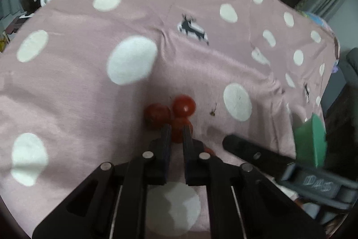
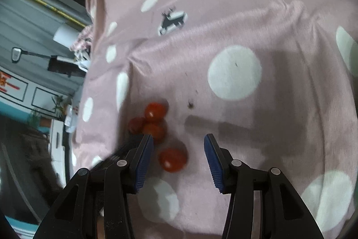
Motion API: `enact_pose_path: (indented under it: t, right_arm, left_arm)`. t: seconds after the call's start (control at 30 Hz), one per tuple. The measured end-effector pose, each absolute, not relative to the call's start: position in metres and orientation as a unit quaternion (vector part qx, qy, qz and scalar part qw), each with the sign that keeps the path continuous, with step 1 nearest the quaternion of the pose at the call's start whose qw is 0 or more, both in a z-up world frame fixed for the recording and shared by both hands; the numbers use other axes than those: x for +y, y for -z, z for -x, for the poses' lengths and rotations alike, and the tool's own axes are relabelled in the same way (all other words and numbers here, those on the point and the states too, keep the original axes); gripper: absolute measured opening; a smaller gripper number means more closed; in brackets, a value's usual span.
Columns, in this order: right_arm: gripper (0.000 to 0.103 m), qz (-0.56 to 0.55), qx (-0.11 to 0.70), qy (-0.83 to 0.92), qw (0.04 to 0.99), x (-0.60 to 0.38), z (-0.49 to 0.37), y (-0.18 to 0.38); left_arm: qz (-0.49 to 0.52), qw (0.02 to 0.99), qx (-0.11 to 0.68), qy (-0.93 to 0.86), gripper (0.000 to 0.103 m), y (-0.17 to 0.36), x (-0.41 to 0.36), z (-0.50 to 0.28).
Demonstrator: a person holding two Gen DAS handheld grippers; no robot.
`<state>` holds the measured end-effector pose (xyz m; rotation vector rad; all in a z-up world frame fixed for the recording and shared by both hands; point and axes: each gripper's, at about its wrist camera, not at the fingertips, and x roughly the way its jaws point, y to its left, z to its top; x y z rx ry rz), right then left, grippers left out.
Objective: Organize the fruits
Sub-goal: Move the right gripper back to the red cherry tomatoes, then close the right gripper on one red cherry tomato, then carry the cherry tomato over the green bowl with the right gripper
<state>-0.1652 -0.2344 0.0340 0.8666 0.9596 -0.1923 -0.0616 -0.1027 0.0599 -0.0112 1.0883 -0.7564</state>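
Several small red tomatoes lie on a pink cloth with white dots. In the left wrist view my left gripper is shut on the nearest tomato, which shows between its dark fingers. Two more tomatoes touch it just beyond. In the right wrist view my right gripper is open, low over the cloth. A single tomato lies between its blue pads, untouched. The cluster of three tomatoes sits just past its left fingertip.
A green object sits at the right above the dark body of the right gripper. A small dark stem scrap lies on the cloth. The cloth's edge drops off at the left in the right wrist view, with room furniture beyond.
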Motion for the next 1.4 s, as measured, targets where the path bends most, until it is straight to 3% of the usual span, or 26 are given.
enact_pose_path:
  t: [0.27,0.5,0.87,1.07,1.13,1.4]
  right_arm:
    - [0.049,-0.354,0.462,0.084,0.809,-0.209,0.156,-0.034]
    - [0.029,-0.290,0.490,0.090,0.817,-0.182,0.137,-0.021]
    - [0.029,-0.346,0.416,0.171,0.823,-0.238,0.193,-0.045]
    - [0.029,-0.355,0.370,0.186,0.838,-0.248,0.224,-0.068]
    - [0.029,-0.351,0.362,0.194,0.841,-0.249,0.228,-0.072]
    - [0.029,-0.354,0.343,0.221,0.841,-0.262,0.247,-0.088]
  left_arm:
    - [0.036,0.791,0.511,0.333,0.007,-0.068,-0.079,0.050]
    - [0.046,0.788,0.507,0.345,0.011,-0.076,-0.075,0.050]
    - [-0.045,0.786,0.519,0.333,0.028,-0.055,-0.125,0.068]
    - [-0.061,0.778,0.533,0.326,0.032,-0.039,-0.142,0.065]
    - [-0.075,0.785,0.529,0.314,0.026,-0.035,-0.147,0.065]
    - [-0.077,0.793,0.498,0.343,0.027,-0.049,-0.151,0.084]
